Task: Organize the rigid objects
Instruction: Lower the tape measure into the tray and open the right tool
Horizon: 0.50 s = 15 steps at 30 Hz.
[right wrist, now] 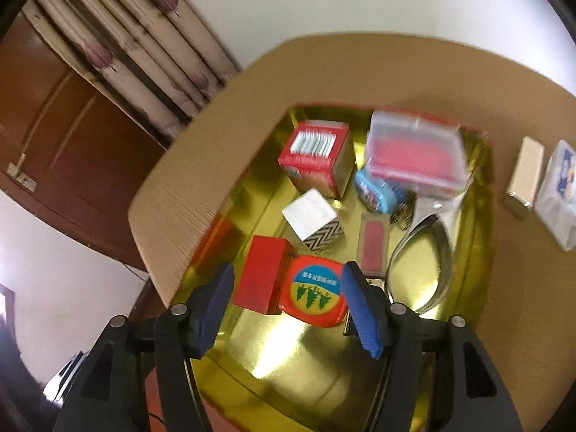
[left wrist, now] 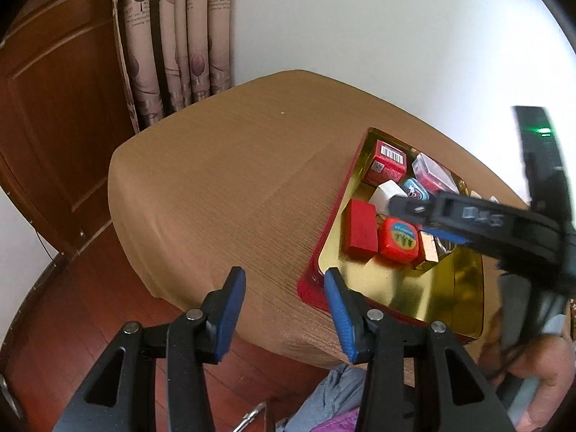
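- Tray (right wrist: 482, 194), gold inside with a red rim, is our landmark; it lies on the brown table (left wrist: 216, 165) and already holds most of the rigid things.
- Inside the tray we see a red box (right wrist: 261, 279), and touching it a round red tin (right wrist: 315, 295). Behind them stand a white cube (right wrist: 313, 217), a red carton (right wrist: 316, 156), a blue case (right wrist: 374, 192), a clear box (right wrist: 414, 151) and metal tongs (right wrist: 428, 244).
- Outside the tray, on the table just beside its right rim, two things remain: a beige bar (right wrist: 525, 172) and a clear pack (right wrist: 558, 194).
- Our right gripper (right wrist: 288, 289) hangs low over the near end of the tray, spread, with nothing pinched. The red box and the tin lie between its pads, but the pads do not press them.
- Our left gripper (left wrist: 284, 302) waits at the tray's near left corner, half spread and empty.
- We judge that the step now is to lift clear of the tray and go for the beige bar.
- To do it well, we should rise first so the pads do not push the tin, then take the bar across its narrow side.
- A free gold area near us in the tray looks like a good place for it.
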Each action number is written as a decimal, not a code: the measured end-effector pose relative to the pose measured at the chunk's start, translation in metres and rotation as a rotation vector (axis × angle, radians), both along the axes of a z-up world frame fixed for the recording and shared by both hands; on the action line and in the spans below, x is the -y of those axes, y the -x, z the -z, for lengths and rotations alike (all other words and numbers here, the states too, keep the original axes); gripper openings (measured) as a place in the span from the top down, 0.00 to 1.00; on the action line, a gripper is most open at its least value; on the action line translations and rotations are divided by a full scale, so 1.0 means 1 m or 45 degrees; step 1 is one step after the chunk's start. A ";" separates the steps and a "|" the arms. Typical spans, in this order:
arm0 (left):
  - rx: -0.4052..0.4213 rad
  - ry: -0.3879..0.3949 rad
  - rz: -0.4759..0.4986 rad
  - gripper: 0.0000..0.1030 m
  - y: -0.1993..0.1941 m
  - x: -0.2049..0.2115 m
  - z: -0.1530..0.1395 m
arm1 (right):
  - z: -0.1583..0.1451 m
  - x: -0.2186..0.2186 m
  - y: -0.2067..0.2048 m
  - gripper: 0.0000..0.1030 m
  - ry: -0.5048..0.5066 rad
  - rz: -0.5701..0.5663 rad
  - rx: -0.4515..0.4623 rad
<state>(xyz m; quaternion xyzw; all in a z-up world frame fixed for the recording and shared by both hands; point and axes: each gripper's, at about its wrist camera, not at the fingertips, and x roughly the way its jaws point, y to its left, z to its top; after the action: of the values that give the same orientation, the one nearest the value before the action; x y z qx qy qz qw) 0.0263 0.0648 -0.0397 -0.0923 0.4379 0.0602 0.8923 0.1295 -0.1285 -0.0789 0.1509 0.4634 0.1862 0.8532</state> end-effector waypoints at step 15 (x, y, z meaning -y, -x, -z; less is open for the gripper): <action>-0.028 -0.036 0.016 0.55 0.002 0.007 0.002 | 0.006 0.205 0.022 0.13 -0.148 0.767 -0.128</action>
<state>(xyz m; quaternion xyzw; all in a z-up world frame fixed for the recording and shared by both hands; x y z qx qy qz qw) 0.0239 0.0580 -0.0415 -0.0764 0.4474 0.0617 0.8889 0.1075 -0.3332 -0.0847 0.3391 0.4281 -0.0566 0.8358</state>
